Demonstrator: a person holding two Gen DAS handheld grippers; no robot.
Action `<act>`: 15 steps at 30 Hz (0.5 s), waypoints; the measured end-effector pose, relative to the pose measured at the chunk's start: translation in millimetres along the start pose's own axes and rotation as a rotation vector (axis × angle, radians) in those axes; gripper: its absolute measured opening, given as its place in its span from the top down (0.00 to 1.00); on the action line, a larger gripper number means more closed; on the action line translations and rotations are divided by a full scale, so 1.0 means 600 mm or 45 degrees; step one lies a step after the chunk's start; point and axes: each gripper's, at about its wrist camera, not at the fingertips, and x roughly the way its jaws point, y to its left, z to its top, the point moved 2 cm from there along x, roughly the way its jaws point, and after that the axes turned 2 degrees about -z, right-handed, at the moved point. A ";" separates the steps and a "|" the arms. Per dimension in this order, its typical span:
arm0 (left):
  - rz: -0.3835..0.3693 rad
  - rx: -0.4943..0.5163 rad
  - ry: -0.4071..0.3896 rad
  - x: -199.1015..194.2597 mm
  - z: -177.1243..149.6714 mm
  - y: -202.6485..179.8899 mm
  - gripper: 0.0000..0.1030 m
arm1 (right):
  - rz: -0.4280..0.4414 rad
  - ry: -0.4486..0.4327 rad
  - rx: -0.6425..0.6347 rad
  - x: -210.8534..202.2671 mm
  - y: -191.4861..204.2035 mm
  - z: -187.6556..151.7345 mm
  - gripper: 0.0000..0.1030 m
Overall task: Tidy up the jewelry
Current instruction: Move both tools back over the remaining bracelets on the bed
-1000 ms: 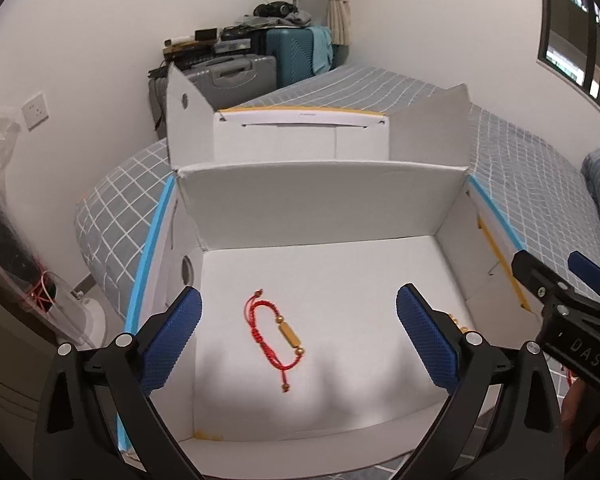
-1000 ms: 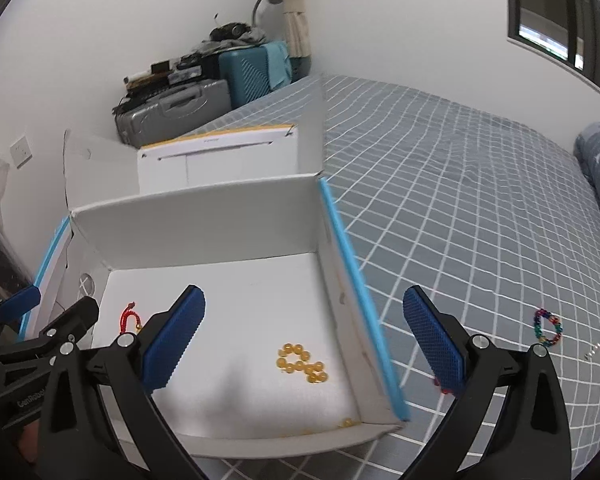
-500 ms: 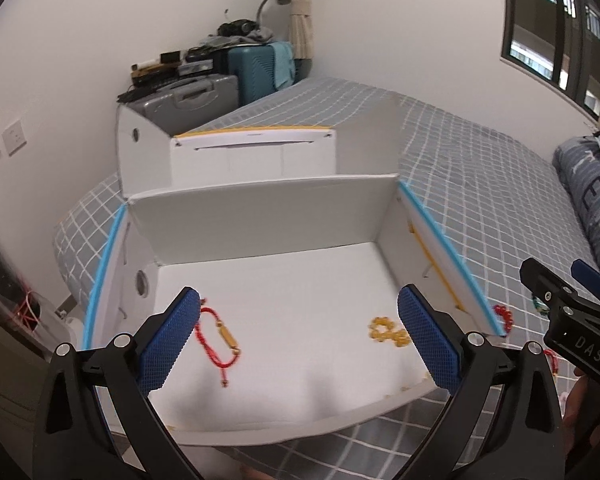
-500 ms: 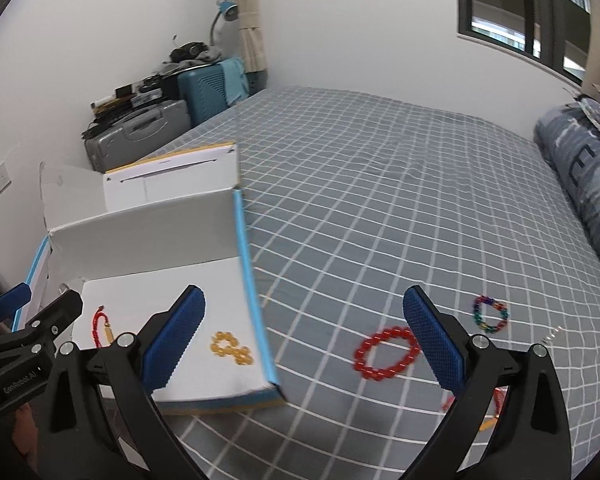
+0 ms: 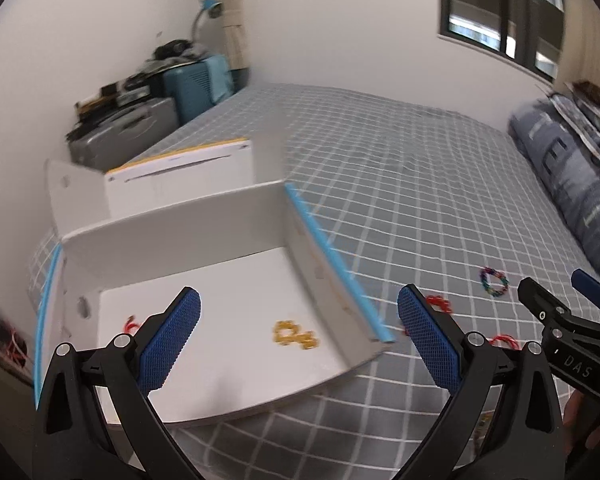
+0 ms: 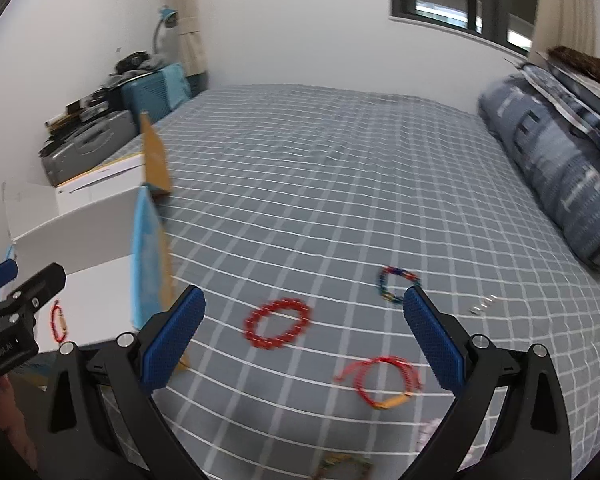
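Right wrist view: both grippers' jaws spread, gripping nothing, above the grey checked bed [image 6: 340, 168].
Centre the right gripper [image 6: 304, 332] over the red bead bracelet [image 6: 278, 323] mid-frame, then close gently. Three bracelets lie on the bed: red bead, multicoloured bead [image 6: 396, 283], red cord [image 6: 382, 376]; two more sit in the white cardboard box [image 5: 172, 236] at left.

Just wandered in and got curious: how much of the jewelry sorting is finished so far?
Two pieces already lie in the white box: a yellow bead bracelet and a red cord bracelet. Nothing is in hand; the left tongs and right tongs are both open and empty. Left on the bed: a red bead bracelet, a multicolour bracelet, another red cord bracelet and a small silvery piece.
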 end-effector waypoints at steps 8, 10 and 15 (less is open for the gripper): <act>-0.095 0.139 0.041 0.034 0.007 -0.124 0.06 | -0.088 0.042 0.076 0.005 -0.101 -0.024 0.07; -0.115 0.151 0.059 0.050 0.006 -0.147 0.06 | -0.104 0.058 0.092 0.011 -0.122 -0.031 0.07; -0.165 0.190 0.125 0.107 -0.004 -0.196 0.06 | -0.126 0.118 0.118 0.038 -0.167 -0.057 0.07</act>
